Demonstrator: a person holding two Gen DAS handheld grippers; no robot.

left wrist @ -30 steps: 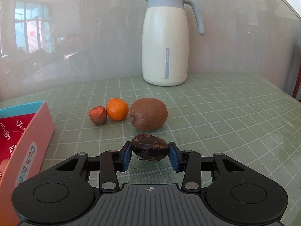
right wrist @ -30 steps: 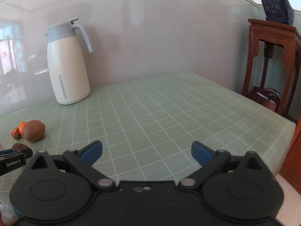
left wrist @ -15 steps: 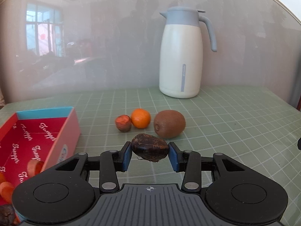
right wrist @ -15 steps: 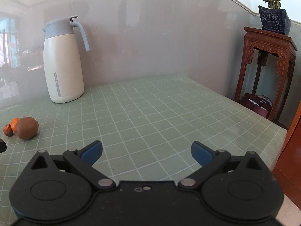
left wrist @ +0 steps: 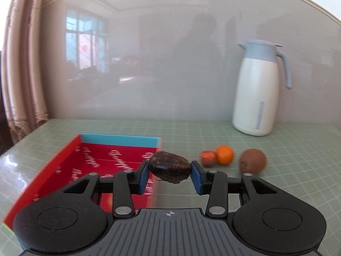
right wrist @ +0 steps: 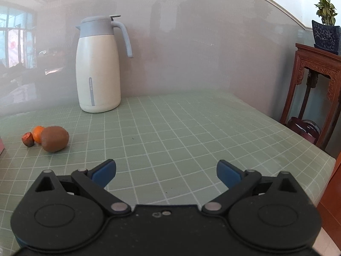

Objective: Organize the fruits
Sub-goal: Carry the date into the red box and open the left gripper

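A red box (left wrist: 89,160) sits at the table's left, and the left gripper (left wrist: 169,173) hangs over its right edge, pinching a dark fruit (left wrist: 169,167). Right of it lie a small red fruit (left wrist: 207,157), an orange (left wrist: 224,154) and a kiwi (left wrist: 252,163). The right gripper (right wrist: 166,173) gapes wide over bare table (right wrist: 191,128).

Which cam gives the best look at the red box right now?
Left wrist view. The red box fills the lower left, open, its red printed inside and blue far wall visible, partly behind the left hand-held gripper, which grips a dark brown fruit. The right wrist view shows only a red sliver at the left edge.
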